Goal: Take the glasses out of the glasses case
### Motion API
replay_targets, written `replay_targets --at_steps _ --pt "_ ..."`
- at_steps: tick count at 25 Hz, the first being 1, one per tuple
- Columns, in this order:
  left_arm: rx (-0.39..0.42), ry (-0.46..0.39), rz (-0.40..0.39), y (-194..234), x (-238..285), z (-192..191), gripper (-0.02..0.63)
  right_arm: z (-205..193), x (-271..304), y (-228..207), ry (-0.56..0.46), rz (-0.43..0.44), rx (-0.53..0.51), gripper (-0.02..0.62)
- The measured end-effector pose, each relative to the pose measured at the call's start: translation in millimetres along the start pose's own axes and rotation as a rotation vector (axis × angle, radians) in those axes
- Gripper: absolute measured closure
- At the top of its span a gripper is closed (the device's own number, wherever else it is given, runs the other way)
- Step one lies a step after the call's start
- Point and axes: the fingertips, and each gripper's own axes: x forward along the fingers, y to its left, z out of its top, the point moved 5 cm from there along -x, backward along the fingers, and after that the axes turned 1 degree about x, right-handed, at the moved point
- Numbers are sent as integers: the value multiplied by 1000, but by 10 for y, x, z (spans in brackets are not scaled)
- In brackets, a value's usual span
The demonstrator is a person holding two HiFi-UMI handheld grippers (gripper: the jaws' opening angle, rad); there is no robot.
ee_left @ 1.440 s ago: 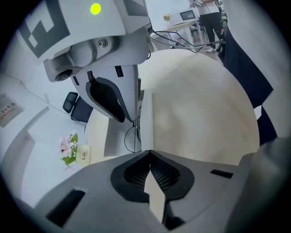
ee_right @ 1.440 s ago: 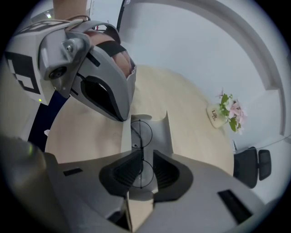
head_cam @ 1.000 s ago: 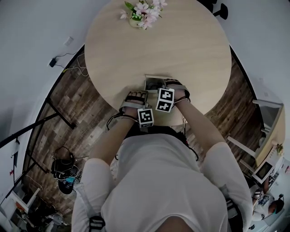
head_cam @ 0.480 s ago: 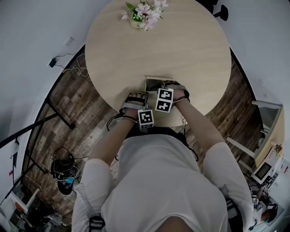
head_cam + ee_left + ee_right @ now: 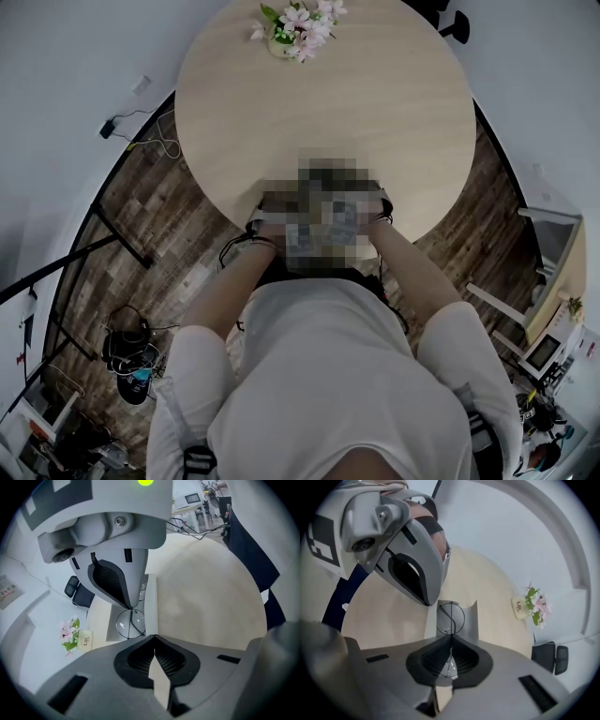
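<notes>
Right tongs (image 5: 452, 637) are pressed together on the glasses (image 5: 450, 617). One lens is clamped between the pads, and the other round lens stands just beyond the tips, thin wire rim, a temple bar crossing it. The glasses are right at the grey glasses case (image 5: 472, 620), which lies open on the pale round worktop (image 5: 328, 94) near the person's edge. Whether the frame touches the inside of the case, I can't tell. Left tongs (image 5: 154, 636) are closed too, pinching a thin edge of the case, pads tight on it. It's crowded in here: each tool's grey body hangs over the case from the opposite side, the two nearly nose to nose. That bulk covers part of the case in both gripper views. Further off, a small pot (image 5: 519, 606) of pink flowers (image 5: 538, 604) stands well apart at the far rim. There's a dark chair (image 5: 551, 656) beyond it, and cables (image 5: 155, 141) lie on the wooden floor (image 5: 141, 244) at the left.
</notes>
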Motion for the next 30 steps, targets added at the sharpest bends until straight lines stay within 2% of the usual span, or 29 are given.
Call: replay_targets --at_steps 6,15,19,22,30 --pt "-8 1 -10 -14 -10 6 609 -45 -171 -8 8 -59 4 577" --pt "-5 1 6 -39 -18 -7 609 -239 -577 -58 -26 -154 80 577" --pt "11 7 10 -44 -25 -6 609 -533 -721 -82 4 -180 109 577" --pt "-8 14 6 -42 -21 -1 609 -832 -731 -47 50 -179 130 577" --pt "-8 34 0 -38 -9 25 609 -1509 -549 166 162 -119 128 577"
